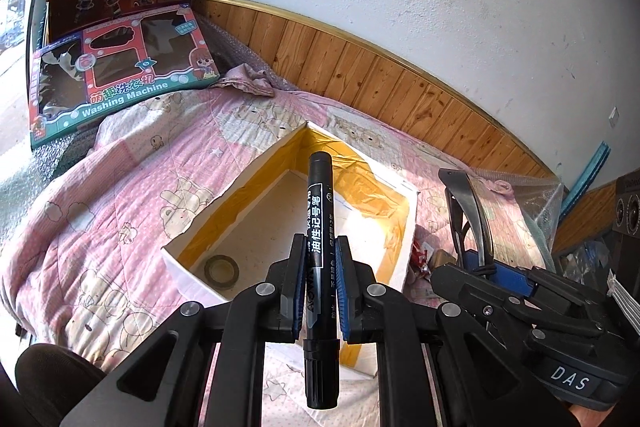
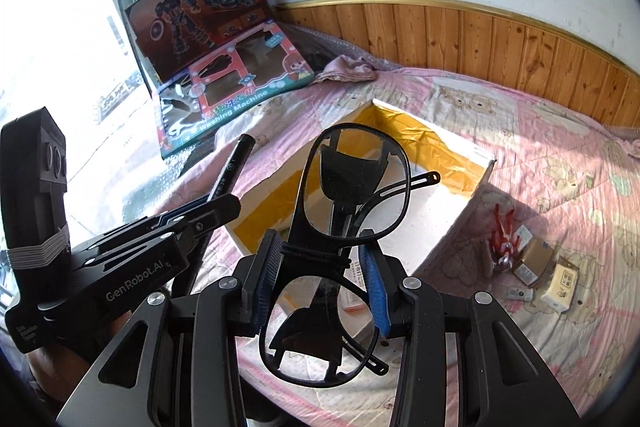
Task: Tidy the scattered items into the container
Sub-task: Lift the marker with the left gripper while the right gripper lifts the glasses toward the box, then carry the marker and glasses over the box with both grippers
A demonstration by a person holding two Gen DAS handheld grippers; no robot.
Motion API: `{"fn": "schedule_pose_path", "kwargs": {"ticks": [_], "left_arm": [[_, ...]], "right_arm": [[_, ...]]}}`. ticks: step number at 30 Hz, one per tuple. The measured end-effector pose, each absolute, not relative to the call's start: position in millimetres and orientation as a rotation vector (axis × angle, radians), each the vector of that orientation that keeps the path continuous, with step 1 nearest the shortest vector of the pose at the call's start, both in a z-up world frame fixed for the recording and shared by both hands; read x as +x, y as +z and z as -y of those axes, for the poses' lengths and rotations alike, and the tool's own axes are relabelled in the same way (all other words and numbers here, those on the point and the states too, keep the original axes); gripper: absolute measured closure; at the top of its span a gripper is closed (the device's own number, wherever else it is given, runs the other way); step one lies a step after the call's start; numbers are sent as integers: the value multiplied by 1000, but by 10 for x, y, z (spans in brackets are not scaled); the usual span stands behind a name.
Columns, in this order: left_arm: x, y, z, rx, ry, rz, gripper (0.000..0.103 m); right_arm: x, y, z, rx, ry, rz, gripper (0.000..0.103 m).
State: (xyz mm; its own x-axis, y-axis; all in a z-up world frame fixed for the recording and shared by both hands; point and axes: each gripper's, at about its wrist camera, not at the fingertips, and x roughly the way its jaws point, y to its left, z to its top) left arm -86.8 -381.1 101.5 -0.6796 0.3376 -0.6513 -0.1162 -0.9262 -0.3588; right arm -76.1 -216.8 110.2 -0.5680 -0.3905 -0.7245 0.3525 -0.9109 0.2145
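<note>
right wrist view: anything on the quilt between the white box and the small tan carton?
Yes. A red-and-white toy figure lies on the pink quilt between the white box and the tan carton; the right wrist view shows it.

On the bed sits the box with a tape roll inside, small packets lie right of it, and 2 toy boxes stand behind-left by the wall.

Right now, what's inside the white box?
Inside the white box, a roll of tape lies on the floor near one corner. The marker and left tongs cover part of the floor; elsewhere it looks bare.
</note>
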Motion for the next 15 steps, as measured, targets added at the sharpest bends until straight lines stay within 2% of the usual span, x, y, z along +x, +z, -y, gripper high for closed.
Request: {"fn": "schedule_pose_path", "kwargs": {"ticks": [15], "left_arm": [[-1267, 972, 3831, -1121, 2726, 206, 89]], "right_arm": [[-1116, 913, 2357, 1197, -2424, -28, 61]]}}
